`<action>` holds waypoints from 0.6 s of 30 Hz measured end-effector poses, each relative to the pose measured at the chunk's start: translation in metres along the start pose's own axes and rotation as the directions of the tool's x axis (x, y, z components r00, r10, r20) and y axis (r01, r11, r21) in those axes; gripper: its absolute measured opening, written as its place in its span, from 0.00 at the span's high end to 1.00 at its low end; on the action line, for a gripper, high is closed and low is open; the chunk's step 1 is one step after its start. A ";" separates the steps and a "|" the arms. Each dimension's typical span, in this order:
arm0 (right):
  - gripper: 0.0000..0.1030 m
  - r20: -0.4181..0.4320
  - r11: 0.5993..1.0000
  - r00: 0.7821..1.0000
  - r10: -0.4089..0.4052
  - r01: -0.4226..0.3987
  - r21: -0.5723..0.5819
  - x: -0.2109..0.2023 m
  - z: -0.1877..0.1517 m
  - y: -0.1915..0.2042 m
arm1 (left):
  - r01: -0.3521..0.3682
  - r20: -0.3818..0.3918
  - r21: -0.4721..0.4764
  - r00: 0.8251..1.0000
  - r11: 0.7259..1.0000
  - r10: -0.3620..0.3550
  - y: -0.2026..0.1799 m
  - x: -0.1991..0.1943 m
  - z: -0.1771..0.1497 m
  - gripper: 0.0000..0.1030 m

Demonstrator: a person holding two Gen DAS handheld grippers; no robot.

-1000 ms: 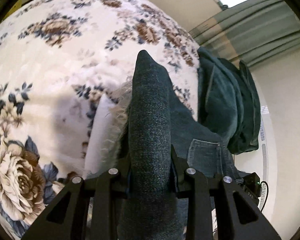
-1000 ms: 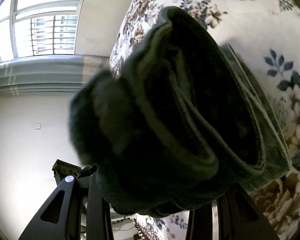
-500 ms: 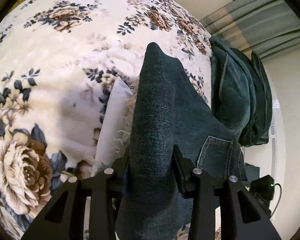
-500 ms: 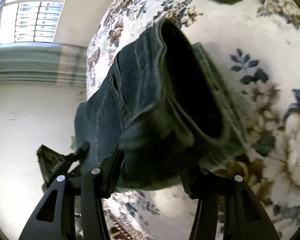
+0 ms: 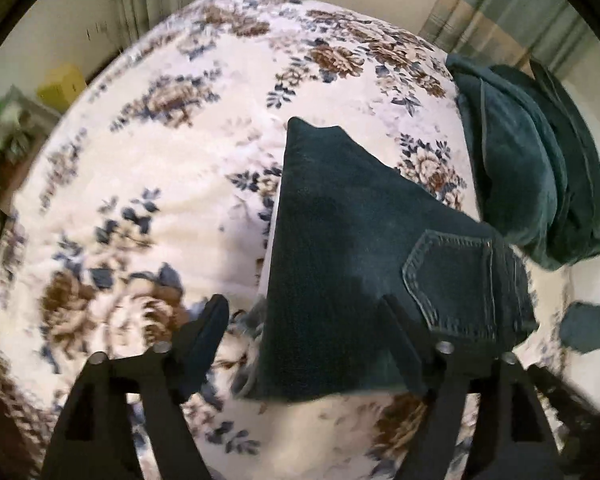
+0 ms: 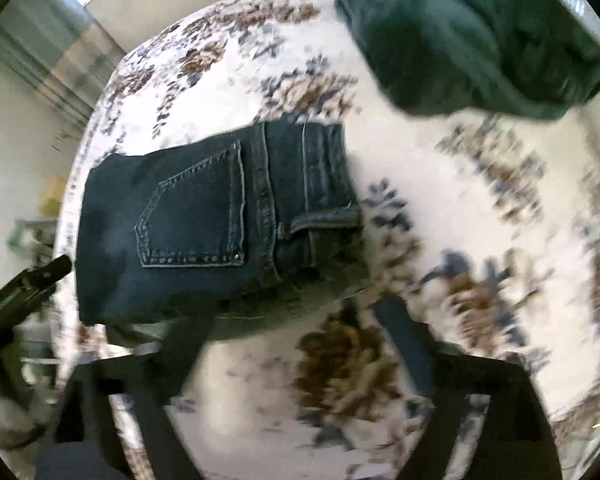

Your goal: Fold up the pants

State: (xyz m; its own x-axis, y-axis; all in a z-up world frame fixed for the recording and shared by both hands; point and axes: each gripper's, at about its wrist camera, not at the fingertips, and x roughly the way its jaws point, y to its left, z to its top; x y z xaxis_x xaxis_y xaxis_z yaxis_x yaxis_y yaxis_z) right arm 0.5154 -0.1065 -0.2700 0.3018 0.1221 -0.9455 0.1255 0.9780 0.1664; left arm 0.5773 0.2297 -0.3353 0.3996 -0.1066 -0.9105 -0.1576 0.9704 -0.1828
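Dark blue jeans [image 5: 340, 248] lie folded flat on the floral bedspread [image 5: 160, 184], back pocket facing up. They also show in the right wrist view [image 6: 204, 220], folded into a compact block. My left gripper [image 5: 304, 316] is open, its fingers either side of the jeans' near edge, holding nothing. My right gripper [image 6: 296, 328] is open and empty, just in front of the jeans' near edge, blurred by motion.
A pile of folded dark green garments [image 5: 532, 168] sits at the bed's far right, also seen in the right wrist view [image 6: 460, 32]. My left gripper shows at the left edge of the right wrist view [image 6: 24, 292]. A curtain [image 5: 520, 8] and wall lie beyond the bed.
Both grippers opened and let go of the jeans, which now lie flat and folded on the bed. Both grippers have pulled back from the jeans.
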 end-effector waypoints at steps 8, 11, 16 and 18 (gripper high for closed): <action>0.00 0.133 0.986 0.981 -0.138 0.148 -0.070 -0.101 -0.032 0.005 | -0.107 0.092 0.086 0.991 0.991 0.099 -0.033 -0.076 -0.031 0.15; 0.00 0.192 0.984 0.971 -0.140 0.159 -0.084 -0.146 -0.043 0.006 | -0.122 0.146 0.097 0.984 0.988 0.107 -0.046 -0.115 -0.047 0.15; 0.00 0.283 0.984 0.951 -0.121 0.153 -0.092 -0.231 -0.078 0.002 | -0.142 0.238 0.103 0.965 0.984 0.114 -0.067 -0.190 -0.080 0.15; 0.00 0.311 0.984 0.944 -0.105 0.145 -0.107 -0.263 -0.096 0.000 | -0.151 0.271 0.102 0.955 0.983 0.118 -0.073 -0.218 -0.095 0.15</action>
State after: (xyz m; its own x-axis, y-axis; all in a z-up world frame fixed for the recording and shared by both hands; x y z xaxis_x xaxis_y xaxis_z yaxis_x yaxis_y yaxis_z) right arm 0.3455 -0.1221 -0.0483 0.5661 -0.0401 -0.8234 0.0664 0.9978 -0.0030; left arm 0.4156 0.1619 -0.1589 0.6080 0.0718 -0.7907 -0.1234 0.9923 -0.0047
